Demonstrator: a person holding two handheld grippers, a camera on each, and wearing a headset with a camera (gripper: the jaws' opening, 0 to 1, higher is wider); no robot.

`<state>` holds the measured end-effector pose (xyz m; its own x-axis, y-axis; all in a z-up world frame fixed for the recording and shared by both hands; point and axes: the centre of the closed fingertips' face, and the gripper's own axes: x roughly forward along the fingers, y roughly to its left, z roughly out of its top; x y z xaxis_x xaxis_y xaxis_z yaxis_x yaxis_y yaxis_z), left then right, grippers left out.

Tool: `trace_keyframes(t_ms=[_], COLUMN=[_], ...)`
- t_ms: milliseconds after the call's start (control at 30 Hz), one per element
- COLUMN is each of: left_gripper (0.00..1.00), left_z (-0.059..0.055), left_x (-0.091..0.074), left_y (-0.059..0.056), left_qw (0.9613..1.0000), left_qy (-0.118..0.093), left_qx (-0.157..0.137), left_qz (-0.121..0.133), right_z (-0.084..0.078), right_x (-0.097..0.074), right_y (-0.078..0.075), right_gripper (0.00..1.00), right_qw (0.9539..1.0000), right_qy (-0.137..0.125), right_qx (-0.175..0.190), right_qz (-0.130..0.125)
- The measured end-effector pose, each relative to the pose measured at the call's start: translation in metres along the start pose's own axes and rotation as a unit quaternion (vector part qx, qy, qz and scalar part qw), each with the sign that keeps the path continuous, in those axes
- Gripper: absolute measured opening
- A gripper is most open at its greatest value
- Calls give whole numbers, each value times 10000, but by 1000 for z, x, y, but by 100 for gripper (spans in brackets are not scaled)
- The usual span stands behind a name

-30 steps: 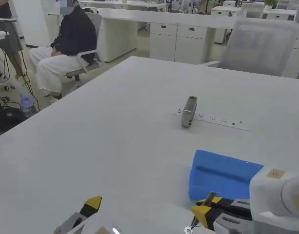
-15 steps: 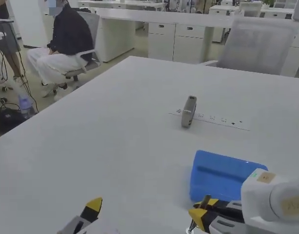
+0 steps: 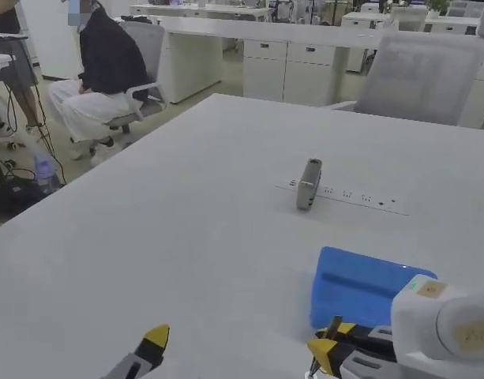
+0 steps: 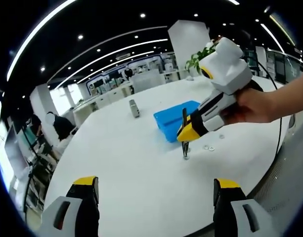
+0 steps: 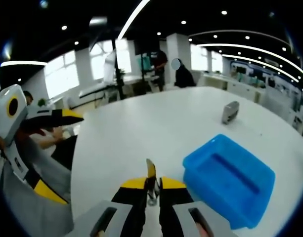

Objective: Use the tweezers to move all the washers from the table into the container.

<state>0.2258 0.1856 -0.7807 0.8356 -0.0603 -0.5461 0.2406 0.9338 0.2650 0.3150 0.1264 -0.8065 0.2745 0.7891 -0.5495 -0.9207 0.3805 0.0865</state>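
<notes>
The left gripper [image 4: 154, 183] is hanging nearest, its jaws wide apart with nothing between them. Beyond it, the right gripper [image 4: 190, 132] is clamping the tweezers [image 4: 184, 142], which are standing nearly upright, long axis vertical, tips pointing down at a washer [image 4: 186, 157] on the table [image 4: 131, 163]. More washers [image 4: 209, 147] are lying just beside. This looks like the pick-up step: the next move calls for pinching that washer, lifting it and carrying it to the blue container [image 4: 171, 121] just behind
</notes>
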Motion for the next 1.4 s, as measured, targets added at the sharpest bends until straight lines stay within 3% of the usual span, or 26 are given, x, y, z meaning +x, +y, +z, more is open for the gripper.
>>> trace_keyframes(t_ms=[533,733,1000,1167,1400], left_gripper=[99,99,99,99,99], left_z=[-2,-1,0,-1,0], left_x=[1,0,0,0,0], left_y=[-1,0,-2,-5,-5], left_qw=[10000,10000,10000,9998,9997], left_qy=[50,23,-3,17,6], left_qx=[33,43,74,177,203], left_qz=[-38,-20,-55,-106,-99], right_z=[1,21,68,79,78], right_x=[-6,-21,-44,-51,-46], right_y=[-8,-12,-35,-52,-66], right_gripper=[3,3,3,3,3], right_qw=[9994,9991,9956,9934,9925], right_qy=[39,-176,-718,-855,-827], right_qx=[334,347,427,476,545], right_qz=[-99,-161,-416,-592,-720])
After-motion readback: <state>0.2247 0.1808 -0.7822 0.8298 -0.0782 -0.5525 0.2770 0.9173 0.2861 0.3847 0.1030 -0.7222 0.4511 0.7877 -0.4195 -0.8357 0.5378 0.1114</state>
